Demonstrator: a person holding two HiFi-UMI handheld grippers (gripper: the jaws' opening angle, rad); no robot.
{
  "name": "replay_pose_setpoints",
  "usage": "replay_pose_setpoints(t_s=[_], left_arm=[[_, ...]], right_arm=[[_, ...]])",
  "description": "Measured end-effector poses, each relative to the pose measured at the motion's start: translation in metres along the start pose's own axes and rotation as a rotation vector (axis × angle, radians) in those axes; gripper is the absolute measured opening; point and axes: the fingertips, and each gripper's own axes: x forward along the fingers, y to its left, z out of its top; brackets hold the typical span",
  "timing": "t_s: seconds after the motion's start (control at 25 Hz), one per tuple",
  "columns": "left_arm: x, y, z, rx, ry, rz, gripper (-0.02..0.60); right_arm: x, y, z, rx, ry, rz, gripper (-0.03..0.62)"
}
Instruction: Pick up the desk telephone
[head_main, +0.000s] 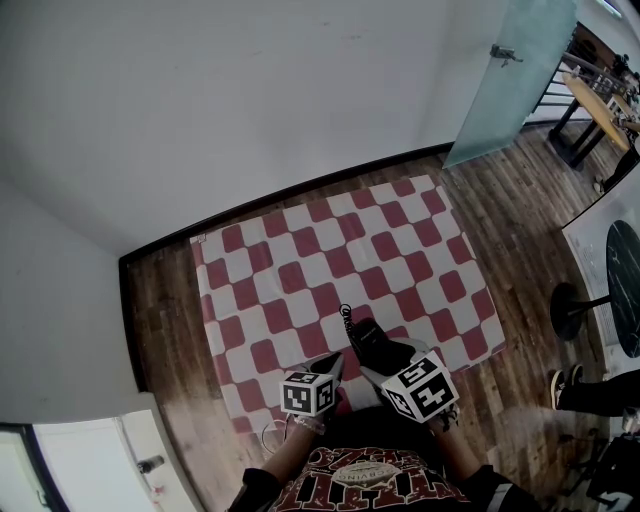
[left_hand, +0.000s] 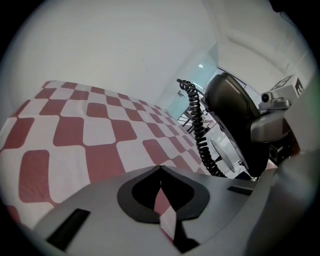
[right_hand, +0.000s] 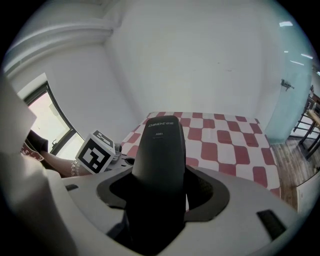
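Head view from high up, looking steeply down on the checked cloth (head_main: 330, 260) from far off, left gripper view low and close over that same cloth, right gripper view just behind the black phone (right_hand: 159, 150), cloth beyond.

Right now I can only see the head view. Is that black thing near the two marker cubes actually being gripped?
Observer: Yes. In the right gripper view, the right gripper is clamped on the black telephone handset.
Visitor: And the other one?
Observer: The left gripper is shut on nothing; only checked cloth shows past its jaws.
Visitor: Anything attached to the handset?
Observer: A coiled cord hangs down from it, plain in the left gripper view.
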Motion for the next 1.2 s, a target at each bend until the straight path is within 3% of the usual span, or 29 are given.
replay_pose_setpoints(t_s=[1.2], left_arm=[[0.000, 0.000, -0.006, -0.065, 0.002, -0.018, 0.009]], right_arm=[[-0.031, 0.010, 0.021, -0.023, -0.057, 0.015, 0.295]])
